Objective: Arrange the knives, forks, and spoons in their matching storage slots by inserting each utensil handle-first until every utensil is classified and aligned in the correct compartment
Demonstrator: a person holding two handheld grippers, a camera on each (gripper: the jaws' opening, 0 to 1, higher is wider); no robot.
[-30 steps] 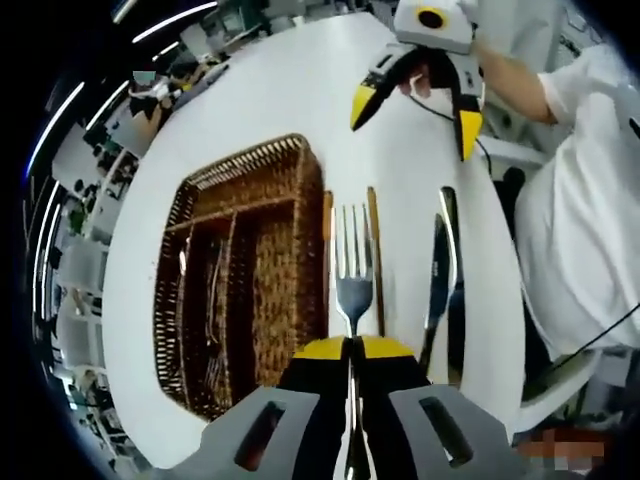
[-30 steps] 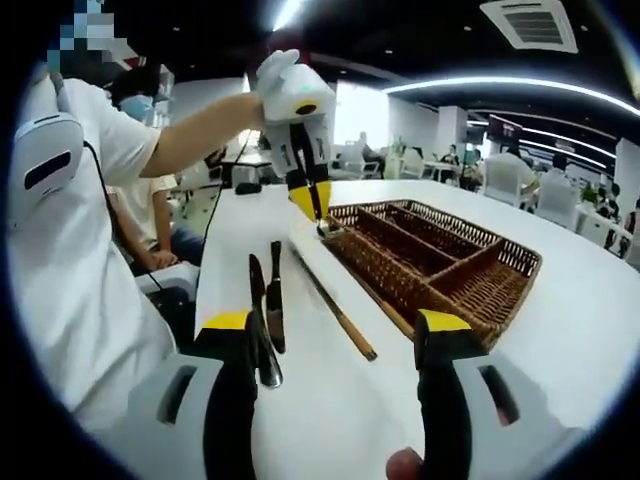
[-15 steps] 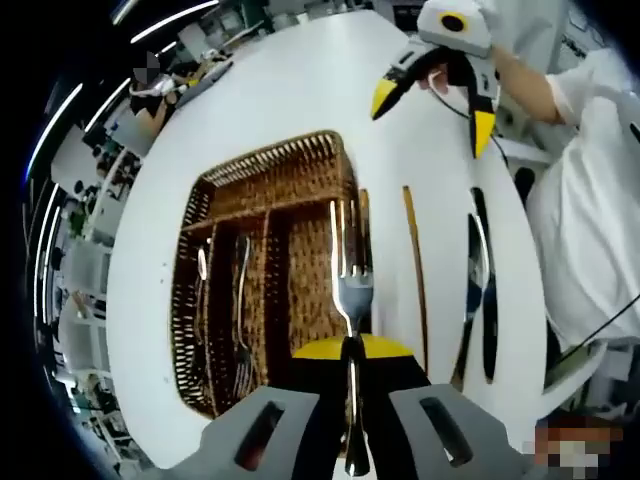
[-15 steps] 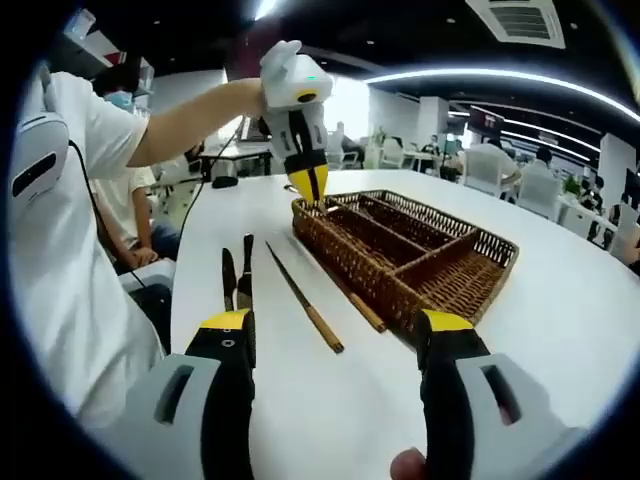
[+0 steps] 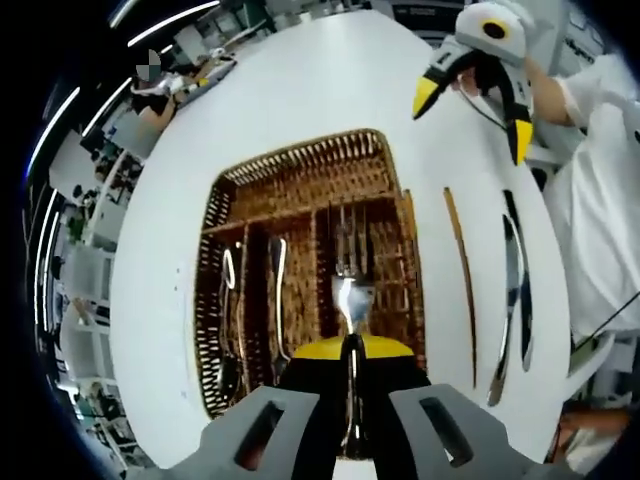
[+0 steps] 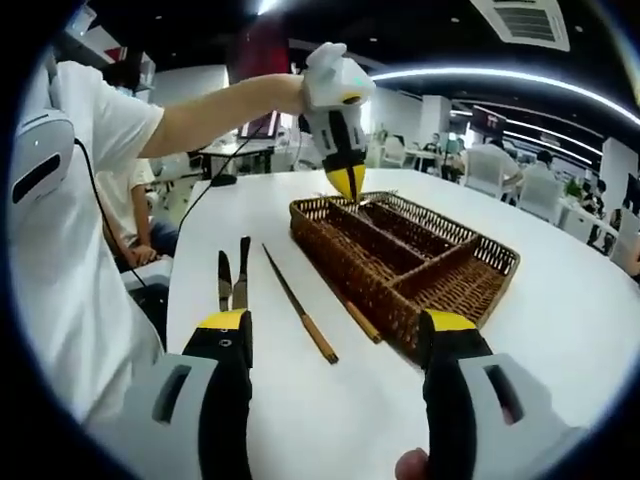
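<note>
Left tongs (image 5: 350, 348) clamped on a fork (image 5: 350, 290), tines over the wicker cutlery basket (image 5: 300, 170). Right tongs (image 6: 335, 325) gaping wide, empty, above the white bench (image 6: 600, 300); two knives (image 6: 232, 275) and chopsticks (image 6: 300, 310) beside the basket.

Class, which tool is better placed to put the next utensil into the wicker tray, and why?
Left. The left tool is shut on a fork held over the wicker tray. The right tool is open, holds nothing, and sits back from the tray.

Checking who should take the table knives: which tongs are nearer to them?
Right. The right tongs hover open just short of the knives; the left tongs hold a fork over the basket.
</note>
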